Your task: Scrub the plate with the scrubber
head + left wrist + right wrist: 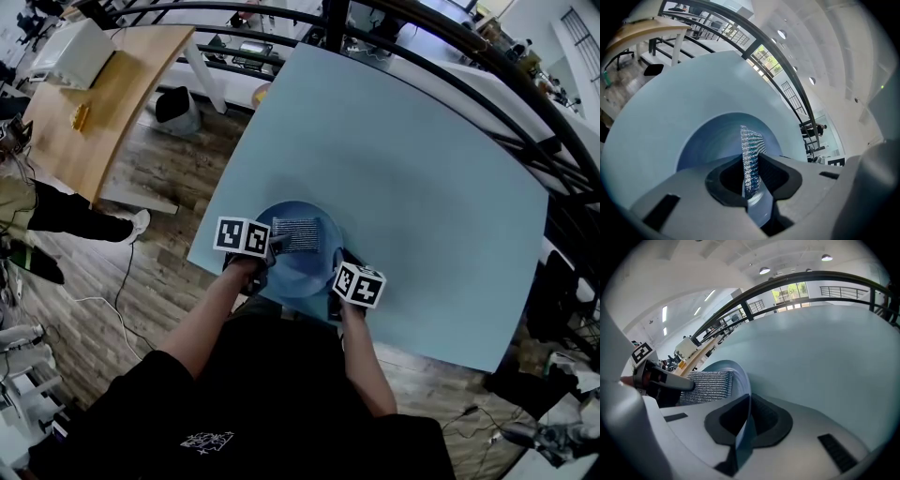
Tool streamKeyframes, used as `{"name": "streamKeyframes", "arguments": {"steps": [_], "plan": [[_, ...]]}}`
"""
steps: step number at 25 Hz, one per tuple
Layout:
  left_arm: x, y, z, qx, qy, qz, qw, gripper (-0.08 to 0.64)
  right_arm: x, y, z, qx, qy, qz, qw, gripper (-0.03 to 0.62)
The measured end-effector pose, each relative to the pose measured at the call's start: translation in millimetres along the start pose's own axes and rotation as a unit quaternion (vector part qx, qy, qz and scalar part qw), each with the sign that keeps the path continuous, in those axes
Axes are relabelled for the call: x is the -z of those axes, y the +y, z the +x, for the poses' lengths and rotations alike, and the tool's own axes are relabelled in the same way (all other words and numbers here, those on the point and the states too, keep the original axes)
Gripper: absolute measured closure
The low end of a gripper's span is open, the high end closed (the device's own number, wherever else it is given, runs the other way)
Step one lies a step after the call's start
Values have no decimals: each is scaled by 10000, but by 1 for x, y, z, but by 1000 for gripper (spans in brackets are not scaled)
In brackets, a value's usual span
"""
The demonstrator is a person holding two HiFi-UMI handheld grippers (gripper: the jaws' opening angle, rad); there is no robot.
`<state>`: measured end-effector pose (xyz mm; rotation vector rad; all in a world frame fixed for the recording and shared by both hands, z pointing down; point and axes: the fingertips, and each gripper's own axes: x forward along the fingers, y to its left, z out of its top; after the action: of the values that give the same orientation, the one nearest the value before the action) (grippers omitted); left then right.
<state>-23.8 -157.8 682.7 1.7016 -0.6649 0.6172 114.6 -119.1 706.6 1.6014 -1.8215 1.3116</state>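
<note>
The plate (305, 274) is found near the table (422, 187) edge, its rim clamped by the right gripper (337, 264). The scrubber (298, 234) is pinched in the left gripper (272, 247), over the plate. Risk: under hard strokes the thin scrubber could be dragged loose, or the plate tipped.

It looked like an open lab or office hall: a black railing (820, 273) ran beyond the left gripper (272, 248), a wooden desk (112, 94) stood to its left on plank floor (159, 178), ceiling lights (764, 270) overhead.
</note>
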Motion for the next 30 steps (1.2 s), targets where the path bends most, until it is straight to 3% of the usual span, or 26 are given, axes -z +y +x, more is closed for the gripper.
{"name": "streamKeyframes", "arguments": {"steps": [16,30], "plan": [[4,42,-44,-300,-336,-384,9982,474,-1,-2,2,-35,-2,-15,10000,575],[37,58,-72,-412,-222,-406,9981,474,0,0,1,-106,-50,-25,9999,575]]}}
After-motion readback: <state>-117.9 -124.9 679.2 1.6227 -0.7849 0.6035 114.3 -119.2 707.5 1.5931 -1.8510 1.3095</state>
